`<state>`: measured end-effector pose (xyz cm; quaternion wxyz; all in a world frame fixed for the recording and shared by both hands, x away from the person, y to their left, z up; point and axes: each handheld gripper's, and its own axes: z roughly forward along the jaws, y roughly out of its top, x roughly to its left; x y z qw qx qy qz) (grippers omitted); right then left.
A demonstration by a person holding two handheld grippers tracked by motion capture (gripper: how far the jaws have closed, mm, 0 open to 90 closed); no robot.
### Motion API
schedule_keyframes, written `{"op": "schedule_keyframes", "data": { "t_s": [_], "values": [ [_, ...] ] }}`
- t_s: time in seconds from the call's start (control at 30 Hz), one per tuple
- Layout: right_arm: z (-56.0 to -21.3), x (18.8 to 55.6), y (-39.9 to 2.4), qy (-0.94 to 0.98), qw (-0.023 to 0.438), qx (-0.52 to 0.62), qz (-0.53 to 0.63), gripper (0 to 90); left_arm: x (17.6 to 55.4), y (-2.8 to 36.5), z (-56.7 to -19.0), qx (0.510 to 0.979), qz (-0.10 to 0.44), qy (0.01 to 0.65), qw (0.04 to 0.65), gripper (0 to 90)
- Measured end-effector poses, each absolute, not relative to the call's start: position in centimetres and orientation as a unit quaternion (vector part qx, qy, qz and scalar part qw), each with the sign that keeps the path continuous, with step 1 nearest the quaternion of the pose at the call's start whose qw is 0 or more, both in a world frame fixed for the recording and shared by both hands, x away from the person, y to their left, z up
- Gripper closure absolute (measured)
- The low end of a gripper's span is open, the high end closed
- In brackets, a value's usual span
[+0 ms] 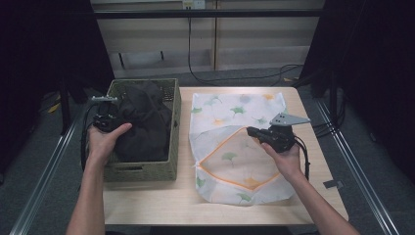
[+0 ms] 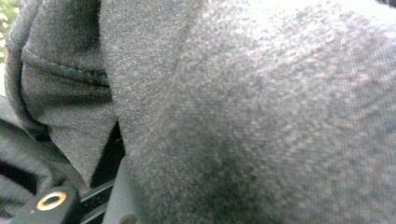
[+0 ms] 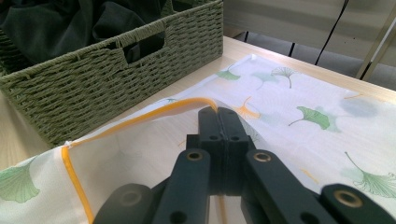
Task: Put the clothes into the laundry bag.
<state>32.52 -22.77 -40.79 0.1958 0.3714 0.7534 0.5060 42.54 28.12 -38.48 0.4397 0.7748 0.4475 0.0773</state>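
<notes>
A dark grey garment (image 1: 144, 122) is heaped in a green woven basket (image 1: 142, 171) at the table's left. My left gripper (image 1: 108, 120) presses into the garment's left side, shut on its cloth. In the left gripper view the grey fabric (image 2: 257, 116) drapes over the jaws and hides them. A white mesh laundry bag (image 1: 235, 161) with ginkgo leaves and an orange-trimmed mouth lies at the right. My right gripper (image 1: 252, 131) is shut on that orange rim (image 3: 140, 116) and holds the mouth lifted. Its jaws (image 3: 218, 114) stand closed together, with the basket (image 3: 93, 88) beyond.
A small grey clip (image 1: 333, 184) lies near the table's right edge. Metal rails (image 1: 49, 166) run along both sides of the table. Black cables (image 1: 235, 78) trail on the floor behind it. Bare wood shows along the table's front edge.
</notes>
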Motion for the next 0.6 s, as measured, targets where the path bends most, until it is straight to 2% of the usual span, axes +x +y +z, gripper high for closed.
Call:
{"op": "schedule_keyframes", "data": {
  "t_s": [0.6],
  "values": [
    [-40.8,32.5,-22.7,0.754,0.196,0.373,0.504,90.0,41.1,29.4,-35.2,0.713,0.138,0.438,0.53,57.2]
  ]
}}
